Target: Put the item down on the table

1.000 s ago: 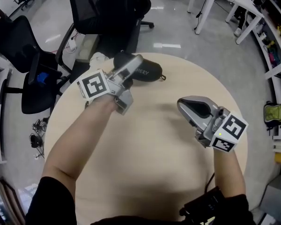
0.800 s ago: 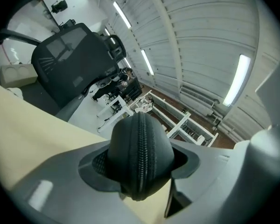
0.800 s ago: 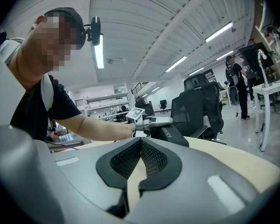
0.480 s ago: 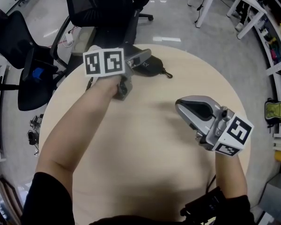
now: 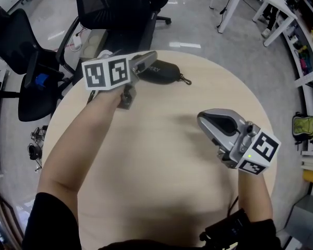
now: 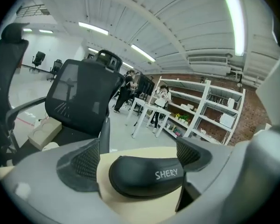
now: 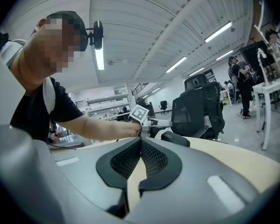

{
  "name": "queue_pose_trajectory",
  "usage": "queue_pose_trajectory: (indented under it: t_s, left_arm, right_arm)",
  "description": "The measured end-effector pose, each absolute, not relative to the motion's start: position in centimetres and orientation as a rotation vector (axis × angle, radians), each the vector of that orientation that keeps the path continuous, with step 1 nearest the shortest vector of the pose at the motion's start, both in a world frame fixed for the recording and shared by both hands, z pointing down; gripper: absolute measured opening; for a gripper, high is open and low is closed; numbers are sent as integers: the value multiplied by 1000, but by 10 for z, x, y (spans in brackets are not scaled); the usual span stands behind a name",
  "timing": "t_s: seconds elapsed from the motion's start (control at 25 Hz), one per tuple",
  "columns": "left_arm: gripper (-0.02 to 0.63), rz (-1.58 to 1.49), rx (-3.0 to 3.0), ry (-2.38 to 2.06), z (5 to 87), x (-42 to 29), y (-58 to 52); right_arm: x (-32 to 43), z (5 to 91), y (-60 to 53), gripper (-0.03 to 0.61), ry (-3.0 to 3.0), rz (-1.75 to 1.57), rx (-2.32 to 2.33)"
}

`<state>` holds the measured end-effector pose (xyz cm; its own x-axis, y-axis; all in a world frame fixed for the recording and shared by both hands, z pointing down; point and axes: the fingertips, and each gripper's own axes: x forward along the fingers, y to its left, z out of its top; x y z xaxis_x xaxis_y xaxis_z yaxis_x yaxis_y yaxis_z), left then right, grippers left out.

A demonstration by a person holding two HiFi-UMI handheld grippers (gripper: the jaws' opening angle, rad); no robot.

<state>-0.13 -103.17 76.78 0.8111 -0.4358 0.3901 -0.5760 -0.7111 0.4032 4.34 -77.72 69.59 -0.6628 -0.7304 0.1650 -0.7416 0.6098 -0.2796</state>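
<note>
Left tool (image 6: 139, 157) lower, wider; case (image 5: 166, 73) part-hidden

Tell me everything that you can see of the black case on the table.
The black case is a rounded, oblong pouch of matte, leather-like material, with white print SHERY on its side and a small loop at one end. It lies flat, closed, on the round table near its far edge. The left claw, whose jaws have just been opening, stands around it; the pads do not seem to press it.

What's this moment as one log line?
left gripper: jaws just been opening, black case between, on table | right gripper: shut, empty
</note>
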Motion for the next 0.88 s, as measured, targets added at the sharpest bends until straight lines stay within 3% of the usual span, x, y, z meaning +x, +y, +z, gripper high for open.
queue_pose_trajectory:
  t_s: [0.32,0.56,0.88]
  left_arm:
    - [478,171,2633,-643,714,-63,-976]
    - [264,-28,2677,-602,650,-139,-928]
    - [41,-176,2700,-577,556,-215,-844]
  right_arm:
    - [49,678,-761,15,-2728,547,1381]
    - [35,650,-724,15,-2673,603,1450]
    - [2,588,-663,15,-2626,604,1523]
